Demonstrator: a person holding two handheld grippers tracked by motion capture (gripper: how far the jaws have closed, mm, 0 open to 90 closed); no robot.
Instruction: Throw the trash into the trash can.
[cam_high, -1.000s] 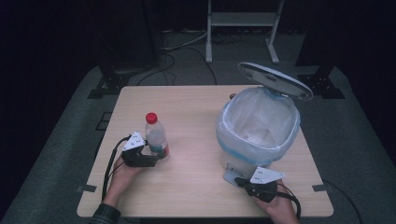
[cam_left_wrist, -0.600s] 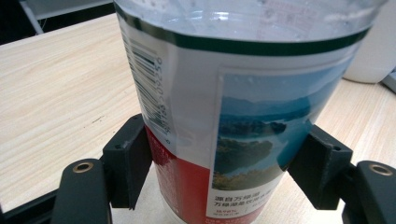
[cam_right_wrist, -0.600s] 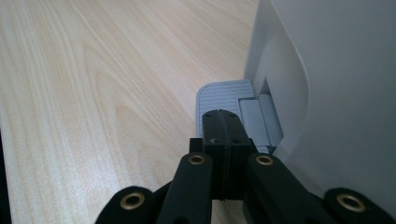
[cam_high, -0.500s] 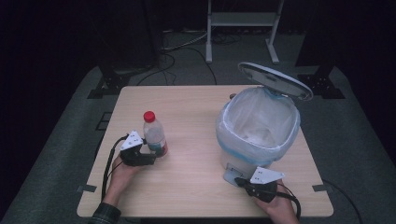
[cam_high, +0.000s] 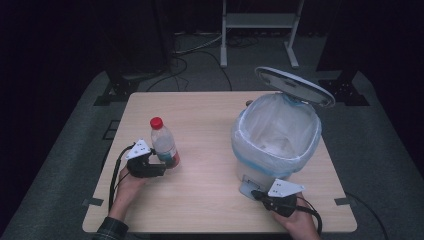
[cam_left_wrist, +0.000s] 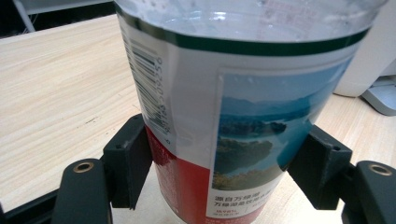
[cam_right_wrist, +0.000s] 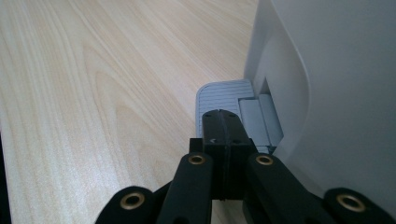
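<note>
A clear plastic water bottle (cam_high: 163, 143) with a red cap stands upright near the left edge of the desk (cam_high: 210, 120), about midway along it. The left gripper (cam_high: 159, 166) grasps it low on its body: in the left gripper view the bottle (cam_left_wrist: 233, 107) sits between the two black jaws, which press the printed label on either side, its base on the wood. Toward the right edge stands a white pedal bin (cam_high: 276, 137), lined with a translucent bag, its lid (cam_high: 294, 86) tipped up and open. The right gripper (cam_high: 260, 194) is at the bin's foot near the front edge; in the right gripper view its jaws are clenched together, empty, tips resting on the ribbed grey pedal (cam_right_wrist: 222, 97).
</note>
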